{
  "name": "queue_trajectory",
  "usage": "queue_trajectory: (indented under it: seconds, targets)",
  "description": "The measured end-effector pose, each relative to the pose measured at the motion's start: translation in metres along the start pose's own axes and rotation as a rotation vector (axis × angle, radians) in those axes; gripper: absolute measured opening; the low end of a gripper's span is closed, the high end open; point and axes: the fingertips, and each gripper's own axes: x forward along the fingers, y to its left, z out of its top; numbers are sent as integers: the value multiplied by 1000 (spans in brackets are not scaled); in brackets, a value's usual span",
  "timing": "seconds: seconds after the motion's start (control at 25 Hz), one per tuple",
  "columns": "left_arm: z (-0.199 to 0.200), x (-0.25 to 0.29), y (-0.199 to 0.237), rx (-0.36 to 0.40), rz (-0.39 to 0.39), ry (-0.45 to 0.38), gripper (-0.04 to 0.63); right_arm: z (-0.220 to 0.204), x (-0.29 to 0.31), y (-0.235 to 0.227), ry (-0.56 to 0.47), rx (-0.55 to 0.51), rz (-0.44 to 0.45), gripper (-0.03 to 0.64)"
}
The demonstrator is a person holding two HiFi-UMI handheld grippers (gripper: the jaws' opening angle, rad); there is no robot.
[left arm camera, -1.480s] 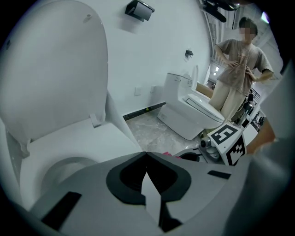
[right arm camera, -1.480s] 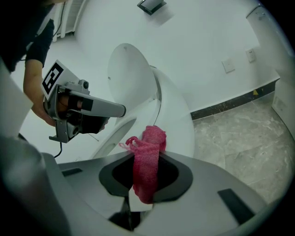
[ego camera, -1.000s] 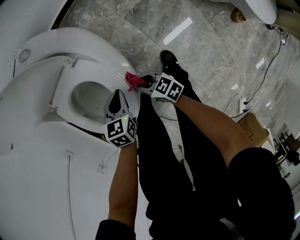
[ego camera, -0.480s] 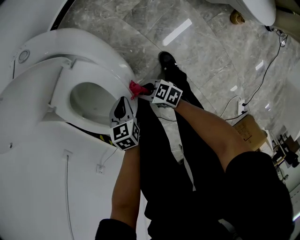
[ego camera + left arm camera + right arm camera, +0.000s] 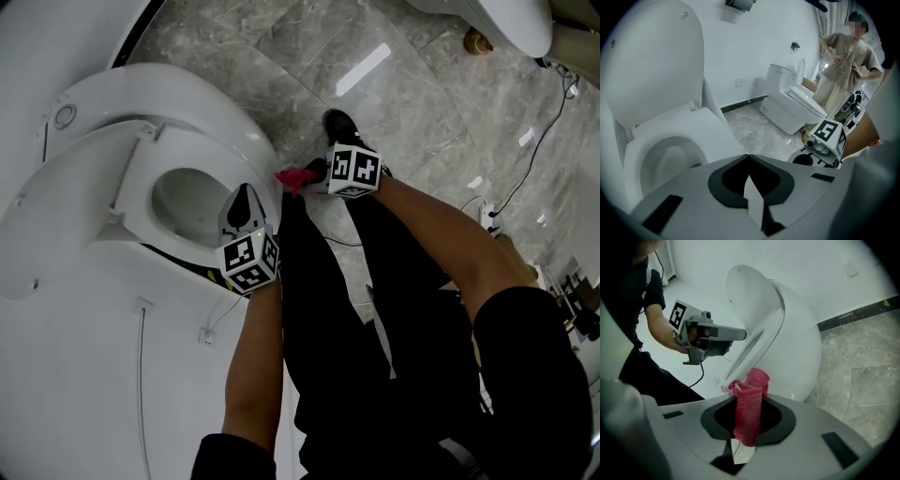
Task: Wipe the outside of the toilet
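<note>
A white toilet [image 5: 216, 112] fills the upper left of the head view, its lid [image 5: 56, 234] raised toward the left edge and its seat [image 5: 141, 187] down around the open bowl. The grey marble floor [image 5: 422, 103] takes up the upper right. The person's black-clad legs [image 5: 328, 328] run down the middle of the frame, with one black shoe [image 5: 339, 124] just above the right tool. A second white toilet [image 5: 794, 105] stands against the far wall right of centre in the left gripper view, and another person [image 5: 841, 61] in light clothes stands behind it at the upper right. A thin black cable [image 5: 534, 131] trails across the floor at the right edge of the head view. The left tool [image 5: 246, 192] sits over the front of the seat near the centre of the head view. In its own view its jaws are pressed together with nothing between them [image 5: 749, 155]. The right tool [image 5: 307, 176] lies just right of the toilet's front rim, well apart from the left tool. In the right gripper view its jaws [image 5: 749, 401] pinch a pink cloth [image 5: 751, 404] whose bunched top sticks up past the jaw tips, with the bowl's outer side behind it. In the head view that cloth [image 5: 292, 178] lies just beside the rim's outer edge. Whether it touches the porcelain cannot be told.
</note>
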Motion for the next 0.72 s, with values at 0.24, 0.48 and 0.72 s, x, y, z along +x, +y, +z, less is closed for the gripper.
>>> queue_trajectory:
  seconds: [0.24,0.48,0.72]
  targets:
    - [83,9,25,33,41,-124,15,91,-48,-51,-131,-123,-129,89]
    - [154,22,55,15,94,-214,15,196,-61,-114,-280,-182,-271,89]
    - [189,39,74,19,113,-246,15,286,-42,-158,-372,-220,-350,89]
